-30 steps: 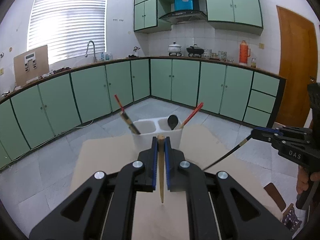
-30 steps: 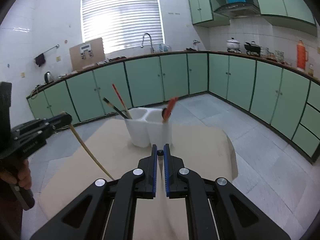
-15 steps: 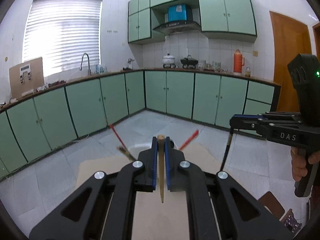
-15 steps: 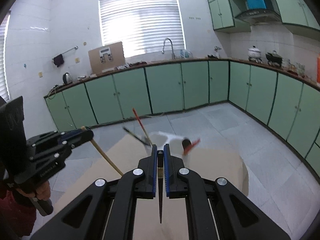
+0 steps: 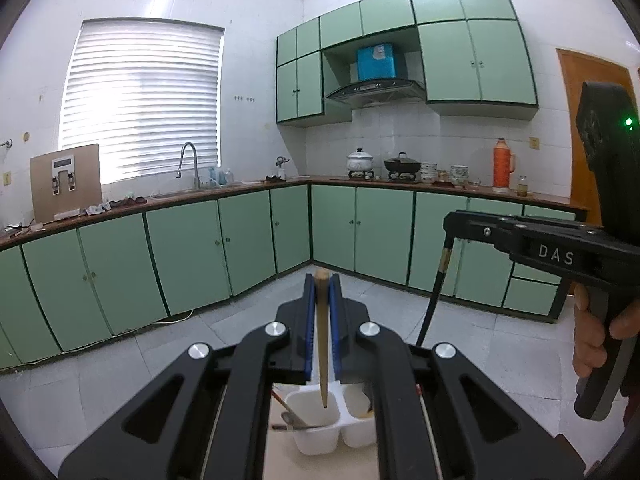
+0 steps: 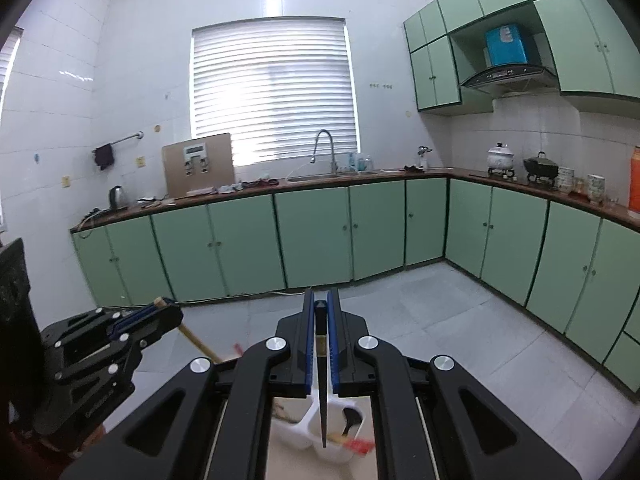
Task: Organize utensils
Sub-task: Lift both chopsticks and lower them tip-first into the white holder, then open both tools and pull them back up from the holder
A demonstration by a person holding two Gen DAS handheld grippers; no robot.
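Note:
My left gripper [image 5: 322, 280] is shut on a wooden chopstick [image 5: 322, 344] that hangs tip-down over the left compartment of the white two-compartment utensil holder [image 5: 320, 436]. My right gripper [image 6: 320, 300] is shut on a black chopstick [image 6: 322, 392], tip-down over the same holder [image 6: 316, 440]. The holder contains a black spoon [image 6: 350, 420], a red-tipped utensil [image 6: 360, 446] and other sticks. The right gripper also shows in the left wrist view [image 5: 450, 222], and the left gripper in the right wrist view [image 6: 164, 308].
The holder stands on a beige tabletop [image 5: 332, 468]. Green kitchen cabinets [image 5: 248, 248], a sink counter and a tiled floor [image 6: 460, 320] lie beyond. A wooden door [image 5: 580, 120] is at the right.
Both grippers have risen and come over the holder, which dropped from mid-frame to the bottom of both views. Both chopsticks now hang upright above it.

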